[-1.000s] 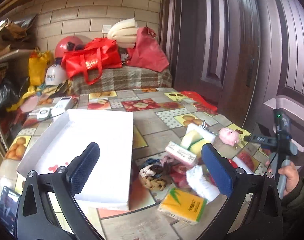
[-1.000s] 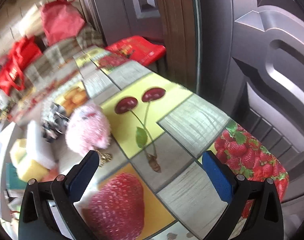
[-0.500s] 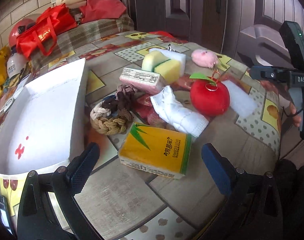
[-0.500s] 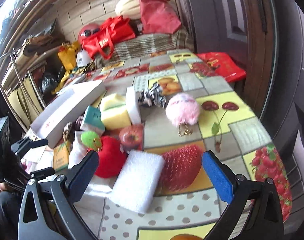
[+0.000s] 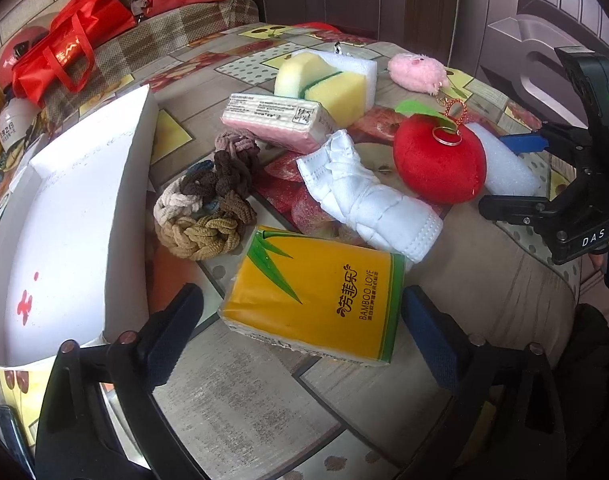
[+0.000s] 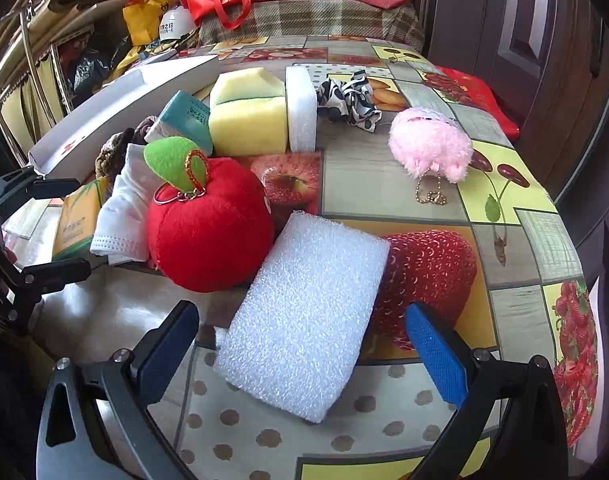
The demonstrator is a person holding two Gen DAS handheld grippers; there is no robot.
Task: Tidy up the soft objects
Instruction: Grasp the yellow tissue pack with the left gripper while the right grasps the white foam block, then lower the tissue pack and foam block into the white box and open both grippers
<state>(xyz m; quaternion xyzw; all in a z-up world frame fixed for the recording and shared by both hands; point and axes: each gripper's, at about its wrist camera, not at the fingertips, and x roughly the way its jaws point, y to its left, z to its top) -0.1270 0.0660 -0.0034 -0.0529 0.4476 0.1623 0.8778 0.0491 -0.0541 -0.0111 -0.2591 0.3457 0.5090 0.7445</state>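
A counter [image 5: 484, 280] covered in a fruit-patterned cloth is seen from two wrist cameras. The left hand-held gripper [image 5: 300, 332] is held low over a yellow and green pack of tissues [image 5: 316, 292]; its jaws have just been closing but are still spread apart, one on each side of the pack, and no contact with it is seen. Just beyond the pack lie a folded white cloth [image 5: 364, 196] and a pile of braided brown and beige hair ties [image 5: 204, 204]. A shallow white cardboard box [image 5: 64, 220] sits at the left, beside the hair ties. A red plush apple with a green leaf [image 5: 440, 160] rests against a white foam block [image 6: 304, 320]. The right hand-held gripper [image 6: 300, 348] is held open over the near end of that foam block, with nothing gripped. Farther back are placed a yellow and green sponge [image 6: 248, 116], a pink wrapped tissue pack [image 5: 276, 120], a pink fluffy plush keychain [image 6: 428, 144] and a black and white scrunchie [image 6: 348, 100].
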